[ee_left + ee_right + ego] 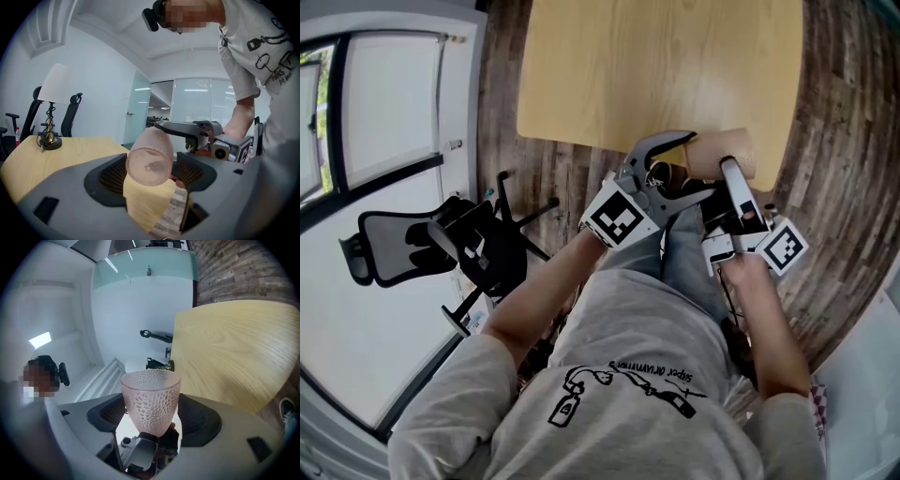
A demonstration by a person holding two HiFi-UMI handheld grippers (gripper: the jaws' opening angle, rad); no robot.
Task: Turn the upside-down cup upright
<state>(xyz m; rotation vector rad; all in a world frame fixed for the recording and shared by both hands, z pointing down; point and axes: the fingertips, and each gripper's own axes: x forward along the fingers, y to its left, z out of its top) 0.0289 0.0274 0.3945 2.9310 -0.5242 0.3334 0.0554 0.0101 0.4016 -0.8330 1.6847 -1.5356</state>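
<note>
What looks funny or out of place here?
The pink, dimpled, see-through cup is the odd thing: it hangs sideways in the air by the edge of the light wooden table, not standing on it. The right gripper pinches it, and the left gripper is open around it. Nothing looks spilled or broken.
</note>
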